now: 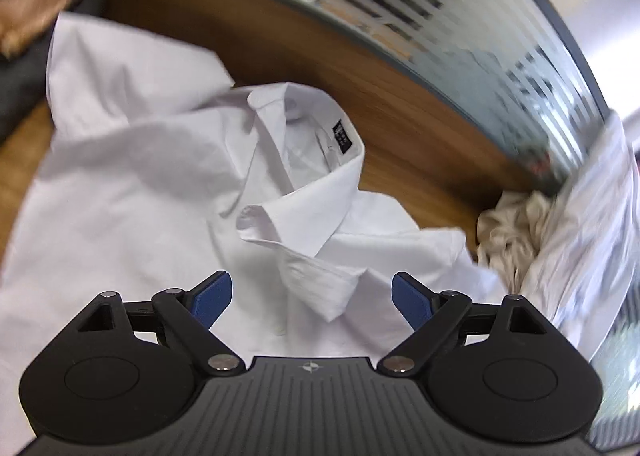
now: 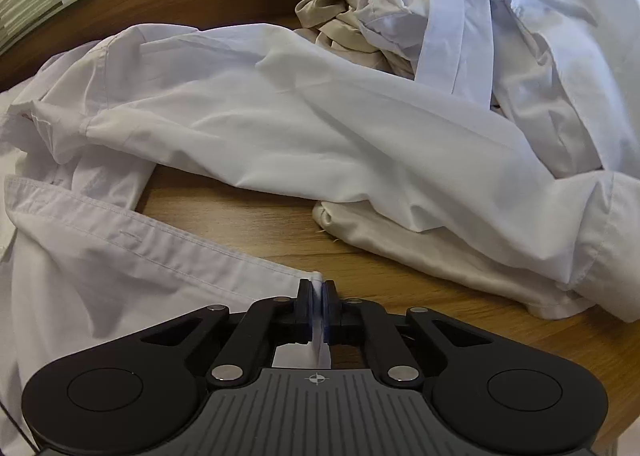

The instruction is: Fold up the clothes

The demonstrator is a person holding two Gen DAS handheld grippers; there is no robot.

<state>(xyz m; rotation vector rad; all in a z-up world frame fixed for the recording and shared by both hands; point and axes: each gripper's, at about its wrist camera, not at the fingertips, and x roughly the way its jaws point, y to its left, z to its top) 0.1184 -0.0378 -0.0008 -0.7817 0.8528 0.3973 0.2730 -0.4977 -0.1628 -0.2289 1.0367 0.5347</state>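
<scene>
Your right gripper [image 2: 317, 290] has its fingers pinched tight on the shirt [image 2: 120, 256] placket corner, low on the desk [image 2: 240, 216]. Your left gripper [image 1: 310, 292] hovers wide open and empty over the collar [image 1: 304, 192]. Grab the opposite edge, then pull taut before folding.

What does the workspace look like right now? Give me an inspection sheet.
Surface: wooden table, bare strips between garments.
Job's things: white shirt spread out unfolded, collar standing up.
Clutter: heap of white clothes and beige cloth at the far side; beige piece under a white sleeve.
Grippers: left hand-held gripper open above the shirt below the collar; right hand-held gripper shut on the shirt's front edge corner.
Cables: nothing seen.
Surroundings: striped frosted glass panel behind the table.
</scene>
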